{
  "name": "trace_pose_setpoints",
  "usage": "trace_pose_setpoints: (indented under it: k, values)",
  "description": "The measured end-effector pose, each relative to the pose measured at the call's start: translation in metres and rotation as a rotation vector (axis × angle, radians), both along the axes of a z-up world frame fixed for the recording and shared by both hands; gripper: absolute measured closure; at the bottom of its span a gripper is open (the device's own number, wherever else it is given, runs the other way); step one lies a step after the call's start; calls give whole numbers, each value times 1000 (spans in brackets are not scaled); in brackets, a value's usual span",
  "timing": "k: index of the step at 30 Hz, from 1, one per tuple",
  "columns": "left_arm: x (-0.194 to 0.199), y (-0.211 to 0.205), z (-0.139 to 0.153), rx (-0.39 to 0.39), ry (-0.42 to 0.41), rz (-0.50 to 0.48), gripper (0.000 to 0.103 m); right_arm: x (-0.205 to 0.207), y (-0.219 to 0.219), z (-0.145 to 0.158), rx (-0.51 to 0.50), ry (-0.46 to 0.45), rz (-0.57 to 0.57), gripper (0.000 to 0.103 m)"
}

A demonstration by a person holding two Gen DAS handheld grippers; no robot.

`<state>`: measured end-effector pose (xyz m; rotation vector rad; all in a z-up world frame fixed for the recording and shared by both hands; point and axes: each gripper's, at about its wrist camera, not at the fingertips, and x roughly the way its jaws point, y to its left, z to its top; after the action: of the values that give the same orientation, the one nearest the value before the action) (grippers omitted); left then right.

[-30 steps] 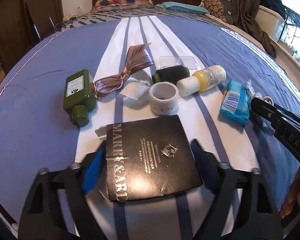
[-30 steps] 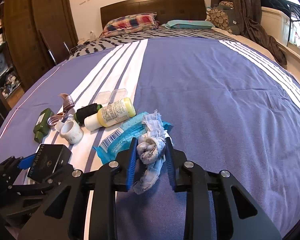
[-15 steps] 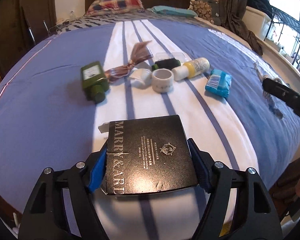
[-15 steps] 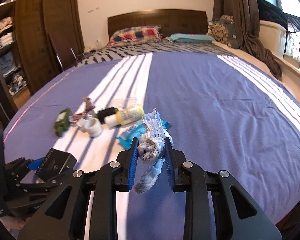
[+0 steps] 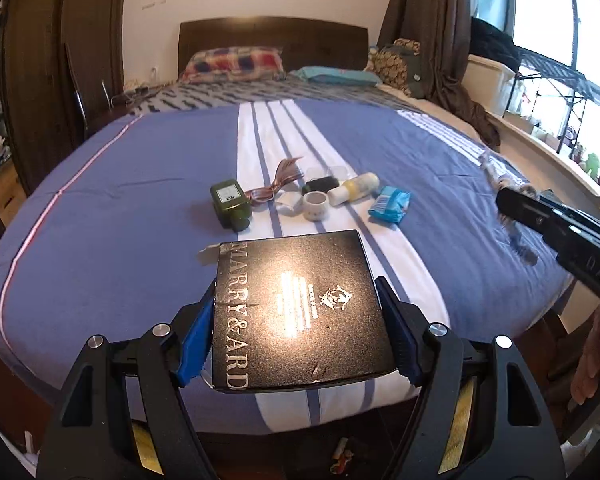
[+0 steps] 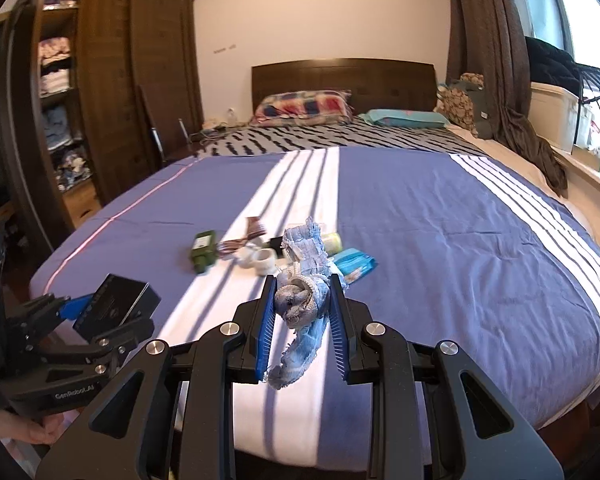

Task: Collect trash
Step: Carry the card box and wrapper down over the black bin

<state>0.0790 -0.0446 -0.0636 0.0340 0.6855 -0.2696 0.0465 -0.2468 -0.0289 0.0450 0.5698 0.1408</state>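
My left gripper (image 5: 296, 292) is shut on a black box (image 5: 300, 312) with silver lettering and holds it above the foot of the bed; it also shows in the right wrist view (image 6: 112, 304). My right gripper (image 6: 302, 292) is shut on a knotted blue-grey rag (image 6: 302, 304) whose frayed ends hang down. The rag and right gripper also show at the right of the left wrist view (image 5: 512, 196). On the blue striped bedspread (image 5: 120, 220) lie a green bottle (image 5: 230, 202), a ribbon (image 5: 278, 184), a white tape roll (image 5: 315, 205), a yellow bottle (image 5: 354, 192) and a blue packet (image 5: 390, 208).
A black spool (image 5: 320, 184) and a clear case (image 5: 328, 170) lie with the group. Pillows (image 6: 300, 106) sit at the headboard. A wooden wardrobe (image 6: 112, 92) stands left of the bed. A window ledge with boxes (image 5: 540, 128) runs along the right.
Both grippers have pulled back and up from the bed, carrying the black box and the rag. The items on the bedspread now look smaller and farther away.
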Motion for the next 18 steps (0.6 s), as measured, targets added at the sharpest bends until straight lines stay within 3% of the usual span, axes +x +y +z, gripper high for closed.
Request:
trace_pose_setpoints:
  k: [8,18]
  values:
    - [-47,10,1,1,-24,-21,33,-41,12,-9,28,14,47,77]
    - [-82,17,-38,6,43,-36,33,-72,13,-52,91,116,78,77]
